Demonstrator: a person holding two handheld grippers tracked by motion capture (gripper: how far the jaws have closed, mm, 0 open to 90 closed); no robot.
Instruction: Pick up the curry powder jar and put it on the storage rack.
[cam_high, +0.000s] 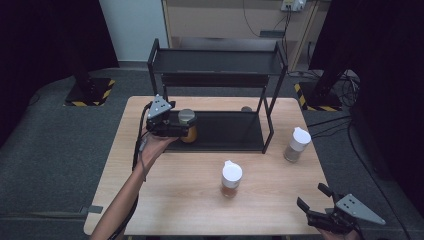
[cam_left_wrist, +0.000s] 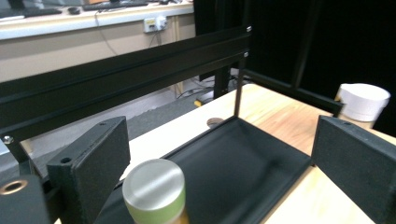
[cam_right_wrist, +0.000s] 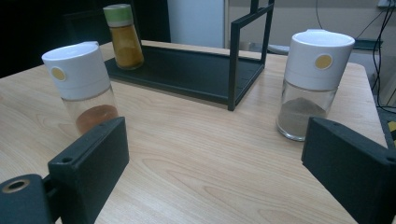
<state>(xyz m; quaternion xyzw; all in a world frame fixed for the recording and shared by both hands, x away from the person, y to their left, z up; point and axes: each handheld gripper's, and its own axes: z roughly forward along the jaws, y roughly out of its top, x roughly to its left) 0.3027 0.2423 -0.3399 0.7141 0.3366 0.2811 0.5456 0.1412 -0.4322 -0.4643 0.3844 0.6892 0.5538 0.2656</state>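
Observation:
A black two-tier shelf (cam_high: 220, 62) stands at the table's far side. On its lower tray (cam_high: 230, 132), at the left end, stands a jar of yellow spice with a green, silver-topped lid (cam_high: 187, 116). My left gripper (cam_high: 181, 128) is open around that jar; in the left gripper view the lid (cam_left_wrist: 154, 191) sits close to the left jaw, not clamped. My right gripper (cam_high: 311, 196) hangs open over the table's front right corner, holding nothing. Ahead of it stand a white-capped jar of brown spice (cam_right_wrist: 81, 88) and a white-capped jar of grey spice (cam_right_wrist: 310, 79).
The brown-spice jar (cam_high: 231, 177) stands mid-table and the grey-spice jar (cam_high: 297, 145) right of the shelf's front post. A small round object (cam_high: 246, 108) lies on the table behind the tray. The shelf's upper tier overhangs the lower tray. Bare wood lies between the jars.

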